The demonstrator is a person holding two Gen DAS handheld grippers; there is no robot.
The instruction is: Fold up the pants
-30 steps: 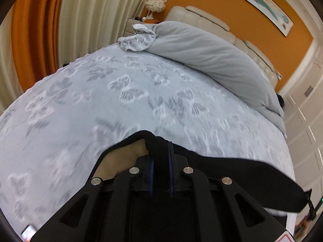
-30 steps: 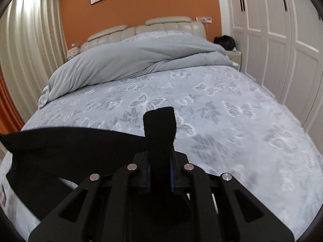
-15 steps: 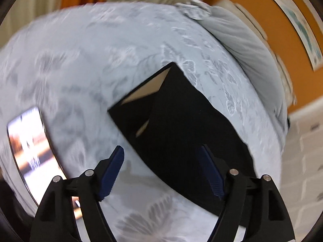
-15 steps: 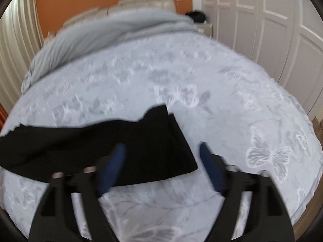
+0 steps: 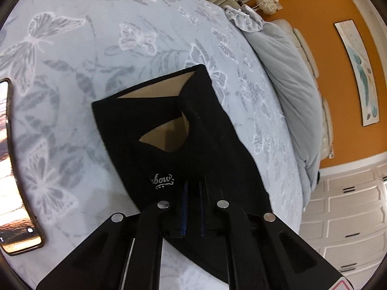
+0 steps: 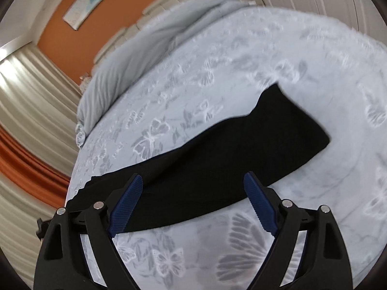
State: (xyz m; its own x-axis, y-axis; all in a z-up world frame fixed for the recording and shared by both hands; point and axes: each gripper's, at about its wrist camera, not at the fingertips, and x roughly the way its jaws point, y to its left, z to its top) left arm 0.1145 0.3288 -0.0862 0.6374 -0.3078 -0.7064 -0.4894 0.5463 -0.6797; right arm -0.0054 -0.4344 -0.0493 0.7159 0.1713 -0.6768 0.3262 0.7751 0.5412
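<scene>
the soft black fabric pants (image 5: 217, 149) show a tan lining at the waist opening and a small silver script logo. under the pants, the pale blue-grey bedspread (image 5: 116, 55) is printed with white and grey butterflies and leaves. beyond the pants, at the head of the bed, a plain light grey padded duvet (image 5: 290, 72) lies against a flat orange wall (image 5: 321, 17). the black-framed left gripper (image 5: 192, 188) and black-framed right gripper (image 6: 191, 181) both carry ribbed dark blue pads (image 6: 127, 203).
</scene>
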